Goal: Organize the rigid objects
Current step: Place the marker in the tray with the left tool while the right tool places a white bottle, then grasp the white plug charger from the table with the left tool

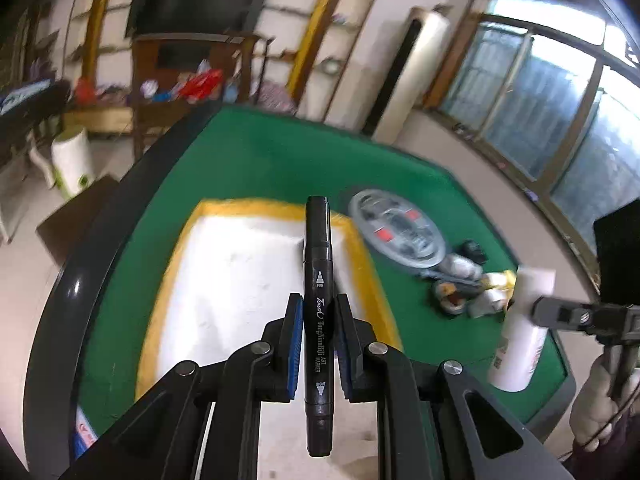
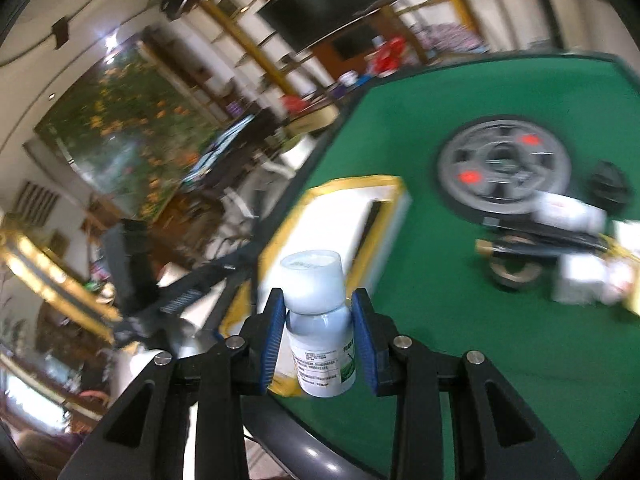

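My left gripper (image 1: pixel 318 304) is shut on a black art marker (image 1: pixel 318 280), which points away from me over a white tray with a yellow rim (image 1: pixel 248 206) on the green table. In the right wrist view my right gripper (image 2: pixel 318 300) is shut on a small white bottle (image 2: pixel 318 320) with a white cap and a printed label, held above the table's near edge beside the same tray (image 2: pixel 360 182). The bottle (image 1: pixel 524 332) and the right gripper's finger also show at the right of the left wrist view. The black left gripper (image 2: pixel 180 300) appears blurred at the left.
A round grey disc with red spots (image 1: pixel 396 232) (image 2: pixel 504 164) sits in the middle of the green table (image 1: pixel 280 152). Beside it lies a pile of small objects (image 1: pixel 468 284) (image 2: pixel 560 248): black pieces, white boxes, a yellow item. A dark raised rim (image 1: pixel 100 220) borders the table.
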The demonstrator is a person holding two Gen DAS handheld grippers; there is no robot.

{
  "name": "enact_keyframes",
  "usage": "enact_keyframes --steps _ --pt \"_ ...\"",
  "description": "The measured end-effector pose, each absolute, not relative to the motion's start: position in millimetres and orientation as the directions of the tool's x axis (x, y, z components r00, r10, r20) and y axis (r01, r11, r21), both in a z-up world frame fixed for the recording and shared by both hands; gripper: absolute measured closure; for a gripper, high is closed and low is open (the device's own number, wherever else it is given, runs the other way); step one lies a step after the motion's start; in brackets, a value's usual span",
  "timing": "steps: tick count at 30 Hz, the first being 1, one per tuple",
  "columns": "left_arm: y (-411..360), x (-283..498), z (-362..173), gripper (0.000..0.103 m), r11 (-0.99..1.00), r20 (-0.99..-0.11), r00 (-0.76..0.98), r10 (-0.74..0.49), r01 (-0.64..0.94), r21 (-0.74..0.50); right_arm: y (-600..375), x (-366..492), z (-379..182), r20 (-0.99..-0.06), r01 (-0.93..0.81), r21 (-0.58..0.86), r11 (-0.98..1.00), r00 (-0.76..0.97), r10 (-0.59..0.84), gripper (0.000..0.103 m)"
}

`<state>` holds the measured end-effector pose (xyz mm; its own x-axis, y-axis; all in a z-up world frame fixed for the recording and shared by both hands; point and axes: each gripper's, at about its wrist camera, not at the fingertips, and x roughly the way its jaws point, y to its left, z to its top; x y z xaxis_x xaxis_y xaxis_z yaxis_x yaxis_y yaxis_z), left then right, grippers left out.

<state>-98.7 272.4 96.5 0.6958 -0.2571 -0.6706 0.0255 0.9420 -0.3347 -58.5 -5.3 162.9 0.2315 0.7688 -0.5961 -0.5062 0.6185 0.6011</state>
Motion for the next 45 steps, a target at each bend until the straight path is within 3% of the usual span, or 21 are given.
enact_keyframes --steps 4,10,16,18,19,21,22,25,29,38,43,45 --pt "287.0 -73.7 70.1 0.088 0.946 -0.735 0.641 -0.220 -0.043 -0.321 44.7 -26.6 147.6 -0.623 -0.493 0.620 0.611 0.165 0.765 0.070" --pt "290.6 -26.3 40.2 0.088 0.938 -0.805 0.551 -0.220 -0.106 -0.329 99.6 31.1 105.4 -0.734 -0.399 0.563 0.724 0.161 0.660 0.070" --pt "299.7 -2.7 18.8 0.088 0.908 -0.819 0.521 -0.240 -0.176 -0.379 124.5 67.3 69.7 -0.799 -0.305 0.528 0.793 0.136 0.585 0.069" --pt "301.8 -3.7 16.9 0.081 0.899 -0.812 0.526 -0.253 -0.183 -0.399 127.4 71.4 63.1 -0.806 -0.281 0.522 0.805 0.145 0.573 0.068" --pt "304.4 -4.9 16.1 0.067 0.890 -0.803 0.533 -0.266 -0.184 -0.416 127.9 72.4 61.2 -0.812 -0.274 0.513 0.814 0.155 0.563 0.065" --pt "306.3 -9.6 18.5 0.063 0.871 -0.779 0.551 -0.300 -0.175 -0.459 128.4 70.8 64.9 -0.819 -0.283 0.483 0.829 0.190 0.542 0.058" --pt "306.1 -13.8 20.6 0.061 0.867 -0.774 0.557 -0.302 -0.177 -0.466 126.6 69.2 68.7 -0.817 -0.288 0.477 0.830 0.203 0.540 0.053" --pt "306.5 -27.9 32.1 0.055 0.858 -0.750 0.589 -0.301 -0.175 -0.483 111.9 59.4 88.6 -0.787 -0.321 0.464 0.825 0.279 0.551 0.052" --pt "298.1 -52.3 60.5 0.045 0.857 -0.688 0.666 -0.288 -0.142 -0.496 63.8 18.1 118.0 -0.733 -0.341 0.408 0.847 0.431 0.526 0.035" --pt "190.1 -66.8 125.5 0.039 0.871 -0.594 0.701 -0.394 0.079 -0.484 -74.9 -57.5 127.2 -0.698 -0.213 0.332 0.919 0.600 0.391 0.035" --pt "100.1 -69.4 131.1 0.039 0.866 -0.618 0.622 -0.481 0.225 -0.447 -139.1 -94.5 137.9 -0.649 -0.111 0.248 0.962 0.719 0.251 0.033" --pt "73.2 -73.4 125.3 0.039 0.869 -0.650 0.582 -0.488 0.255 -0.424 -163.0 -108.8 138.9 -0.604 -0.026 0.218 0.976 0.782 0.156 0.015"
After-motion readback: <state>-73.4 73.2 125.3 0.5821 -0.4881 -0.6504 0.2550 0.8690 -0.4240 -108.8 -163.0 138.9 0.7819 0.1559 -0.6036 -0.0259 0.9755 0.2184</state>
